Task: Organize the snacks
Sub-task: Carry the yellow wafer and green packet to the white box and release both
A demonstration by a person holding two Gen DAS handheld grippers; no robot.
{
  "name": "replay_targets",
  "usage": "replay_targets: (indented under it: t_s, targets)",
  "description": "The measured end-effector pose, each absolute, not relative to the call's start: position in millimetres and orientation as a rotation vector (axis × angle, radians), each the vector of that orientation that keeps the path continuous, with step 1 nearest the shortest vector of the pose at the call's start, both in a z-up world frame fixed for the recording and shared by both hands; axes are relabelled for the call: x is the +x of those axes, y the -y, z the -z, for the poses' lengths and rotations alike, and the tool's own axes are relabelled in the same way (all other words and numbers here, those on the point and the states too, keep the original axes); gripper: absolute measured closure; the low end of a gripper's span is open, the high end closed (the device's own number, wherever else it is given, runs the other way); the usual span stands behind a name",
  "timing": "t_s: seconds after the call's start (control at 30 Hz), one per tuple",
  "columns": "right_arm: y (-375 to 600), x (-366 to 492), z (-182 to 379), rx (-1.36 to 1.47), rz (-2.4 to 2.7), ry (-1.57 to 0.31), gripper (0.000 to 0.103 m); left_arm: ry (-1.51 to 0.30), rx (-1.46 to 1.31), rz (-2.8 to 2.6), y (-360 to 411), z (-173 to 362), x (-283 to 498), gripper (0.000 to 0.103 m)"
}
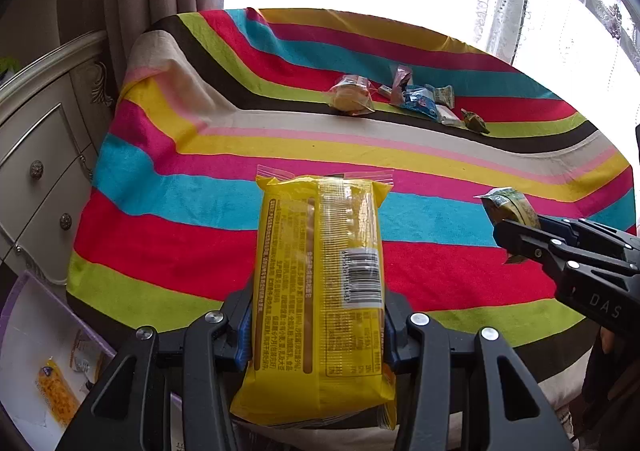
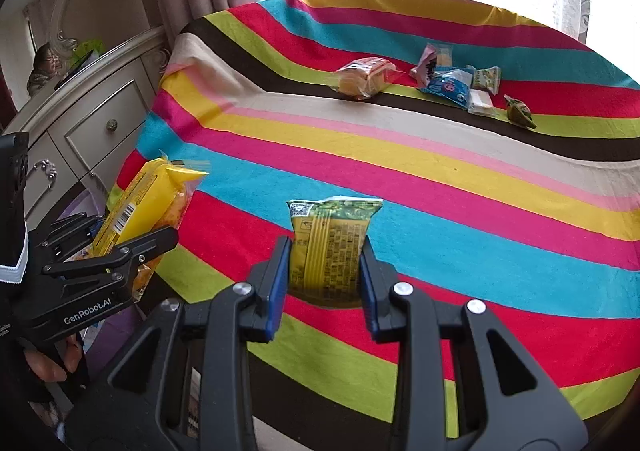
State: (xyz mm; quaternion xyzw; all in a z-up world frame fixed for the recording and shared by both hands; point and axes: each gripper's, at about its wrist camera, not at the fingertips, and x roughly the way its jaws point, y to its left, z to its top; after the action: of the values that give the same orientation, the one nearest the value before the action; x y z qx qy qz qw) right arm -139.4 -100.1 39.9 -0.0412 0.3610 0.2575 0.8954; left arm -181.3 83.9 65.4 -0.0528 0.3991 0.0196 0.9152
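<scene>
Left wrist view
- Left gripper (image 1: 316, 335): nearest item. Jaws partly closed, pads pressed on both long sides of a yellow packet (image 1: 320, 291), which stands lengthwise between them, barcode side up, clear of the striped cloth (image 1: 160, 235).
- Right gripper (image 1: 520, 243): at the right edge, above the near part of the striped cloth, clamped on a small green packet (image 1: 506, 207).
- Loose snacks (image 1: 408, 99): a clear-wrapped cake, blue, pink and white wrappers and a dark green piece, in a row at the far side of the striped cloth, well apart from both grippers.
- White tray (image 1: 24, 335): below the near left corner of the striped cloth, purple-rimmed; a yellow bag already lies in it.
- Dresser (image 1: 44, 155): just left of the striped cloth.

Right wrist view
- Right gripper (image 2: 326, 271): nearest item. Jaws narrowly set, blue pads pinching the small green packet (image 2: 332, 243) by its lower half; top half stands free above the striped cloth (image 2: 440, 187).
- Left gripper (image 2: 132, 247): off the left edge of the striped cloth, gripping the yellow packet (image 2: 148, 203).
- Loose snacks (image 2: 436, 83): same row, far side of the striped cloth.

Handling notes (judgement)
- Step in hand appears to be carrying both packets off the striped cloth, probably toward the white tray.
- Keep both grips steady; the yellow packet is long and may swing, so hold it level.
- Lower each packet close to the tray floor before releasing, beside the bag already there.
</scene>
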Motion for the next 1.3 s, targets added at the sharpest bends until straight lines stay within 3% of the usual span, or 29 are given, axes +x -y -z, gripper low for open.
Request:
replay_targets:
  t_s: [0.9,1.3]
  targets:
    - [-40,-234,-73,-0.326,-0.853,-0.646,0.067,-0.778,-0.17,-0.247,-201,-75,-277,0.054]
    - [-112,-279,-51,-0.498,-1.041,-0.679,0.067,-0.823,-0.263,-0.382,-259,-52,-325,0.054]
